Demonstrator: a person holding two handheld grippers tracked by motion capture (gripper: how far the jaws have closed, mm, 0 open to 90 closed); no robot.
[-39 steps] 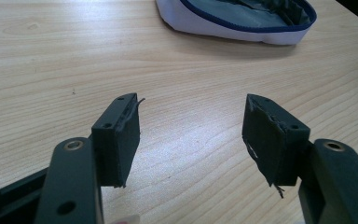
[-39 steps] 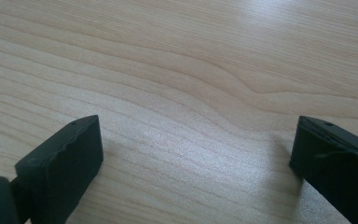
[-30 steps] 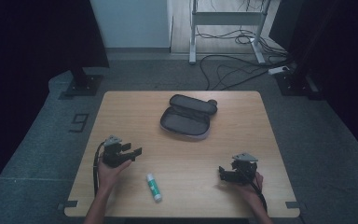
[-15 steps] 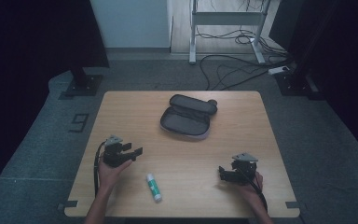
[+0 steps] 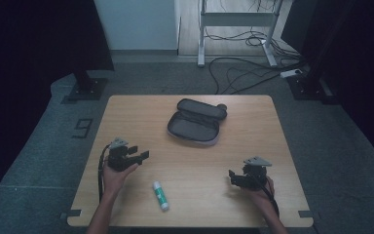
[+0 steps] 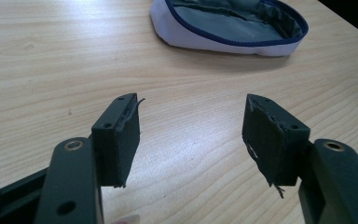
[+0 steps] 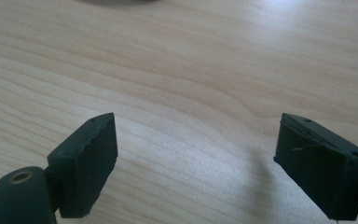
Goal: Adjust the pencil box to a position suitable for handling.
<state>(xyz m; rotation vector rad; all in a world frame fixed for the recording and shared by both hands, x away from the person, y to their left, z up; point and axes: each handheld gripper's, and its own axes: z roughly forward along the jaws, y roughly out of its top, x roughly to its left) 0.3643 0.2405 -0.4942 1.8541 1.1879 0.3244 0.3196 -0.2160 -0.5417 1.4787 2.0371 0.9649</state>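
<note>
A grey pencil case (image 5: 197, 124) lies open on the wooden table (image 5: 272, 126), toward the far middle. A white and green glue stick (image 5: 160, 195) lies near the front edge, between the two hands. My left gripper (image 5: 140, 153) rests at the front left, pointing right, open with nothing in it. In the left gripper view its jaws (image 6: 191, 135) stand wide over bare wood, and the pencil case (image 6: 233, 23) lies ahead. My right gripper (image 5: 232, 176) sits at the front right, pointing left. Its jaws (image 7: 196, 154) have just been closing a little but are open, with nothing between them.
Grey carpet surrounds the table, with a number 9 mark (image 5: 83, 128) on the floor at the left. Cables (image 5: 243, 73) and a metal frame (image 5: 233, 29) lie beyond the far edge. A dark stand base (image 5: 85, 90) sits at the far left.
</note>
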